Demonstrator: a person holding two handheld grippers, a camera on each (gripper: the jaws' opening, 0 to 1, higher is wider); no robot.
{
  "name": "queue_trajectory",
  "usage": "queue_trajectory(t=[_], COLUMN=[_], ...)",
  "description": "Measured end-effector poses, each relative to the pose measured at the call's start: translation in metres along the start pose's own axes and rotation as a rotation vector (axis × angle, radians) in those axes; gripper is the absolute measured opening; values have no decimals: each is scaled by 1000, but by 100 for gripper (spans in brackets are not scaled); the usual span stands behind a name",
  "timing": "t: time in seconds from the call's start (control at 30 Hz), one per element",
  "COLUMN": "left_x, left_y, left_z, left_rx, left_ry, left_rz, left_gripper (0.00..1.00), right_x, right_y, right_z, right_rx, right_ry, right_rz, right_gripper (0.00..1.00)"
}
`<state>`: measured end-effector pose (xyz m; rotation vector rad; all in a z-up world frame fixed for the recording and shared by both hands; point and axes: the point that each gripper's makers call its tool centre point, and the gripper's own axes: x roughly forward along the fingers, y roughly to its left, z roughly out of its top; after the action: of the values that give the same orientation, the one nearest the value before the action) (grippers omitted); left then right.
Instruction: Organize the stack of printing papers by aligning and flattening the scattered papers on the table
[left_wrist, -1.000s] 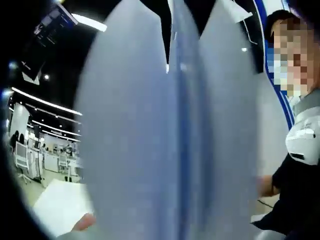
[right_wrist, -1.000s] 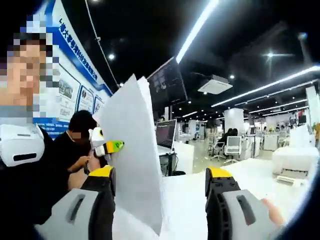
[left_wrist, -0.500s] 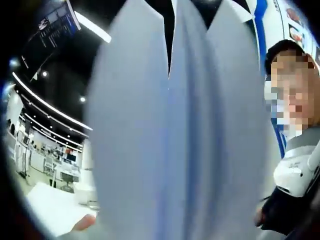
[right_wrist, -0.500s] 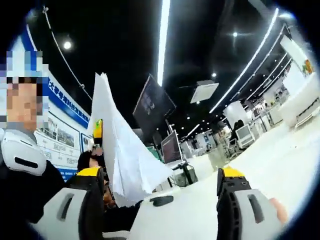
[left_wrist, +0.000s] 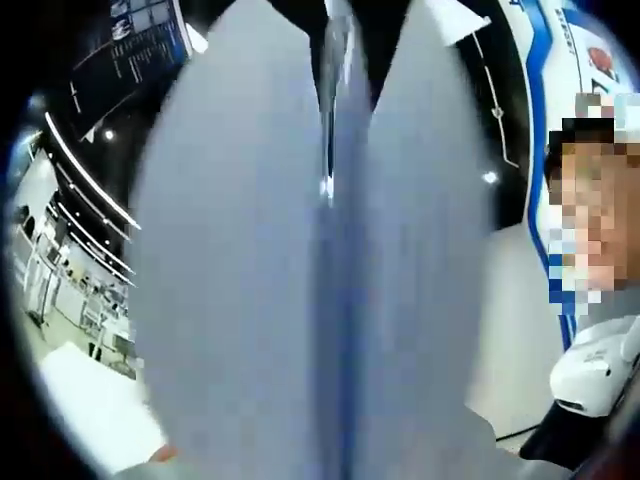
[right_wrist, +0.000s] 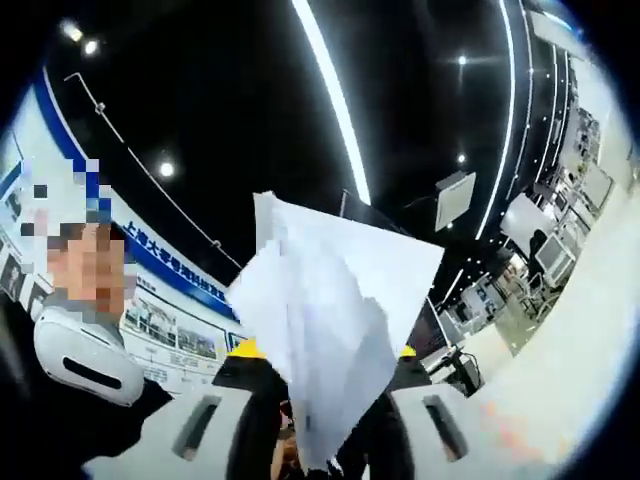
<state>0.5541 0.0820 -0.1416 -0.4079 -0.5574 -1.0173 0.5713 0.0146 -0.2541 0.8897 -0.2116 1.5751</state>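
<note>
Clearly the sheets are up off the table at this moment, so the tidying is only part way through.

In the left gripper view, the papers (left_wrist: 330, 280) stand on edge right against the lens, blurred and greyish, fanning to either side of a central crease. The left gripper itself is hidden behind them, so whether it is clamped on the sheets cannot be told from here. A pale strip of table (left_wrist: 90, 400) shows at the lower left, and a person (left_wrist: 590, 350) stands at the right edge.

In the right gripper view, the same papers (right_wrist: 330, 330) hang between the two jaws of the right gripper (right_wrist: 320, 385), whose yellow tips sit close on either side of the bundle. It looks clamped on the papers, though the sheets cover the contact itself. The top edges are uneven, with corners sticking out at different angles, so the stack is not yet squared. A white table (right_wrist: 560, 400) lies at the lower right.

As a judgement: gathering seems done; aligning the edges, laying the stack down and flattening it remain.
</note>
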Motion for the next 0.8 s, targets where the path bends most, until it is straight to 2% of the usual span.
queue_trajectory(t=[0.07, 0.13, 0.33, 0.5, 0.6, 0.8], left_x=[-2, -4, -9, -11, -12, -18], left_y=[5, 9, 17, 23, 24, 34], left_z=[2, -1, -4, -13, -15, -27], left_rx=[4, 16, 44, 130, 150, 171], left_ry=[-11, 2, -1, 42, 54, 121], left_rz=[22, 43, 86, 127, 139, 161], left_gripper=[6, 6, 6, 6, 7, 8], right_x=[-2, -3, -6, -12, -16, -27], right_y=[2, 4, 6, -2, -2, -3], right_z=[2, 4, 6, 15, 23, 44], right_rx=[-12, -24, -57, -97, -117, -157], right_ry=[-2, 6, 65, 113, 135, 152], right_rz=[-1, -1, -50, -142, -176, -242], right_gripper=[7, 0, 0, 0, 0, 0])
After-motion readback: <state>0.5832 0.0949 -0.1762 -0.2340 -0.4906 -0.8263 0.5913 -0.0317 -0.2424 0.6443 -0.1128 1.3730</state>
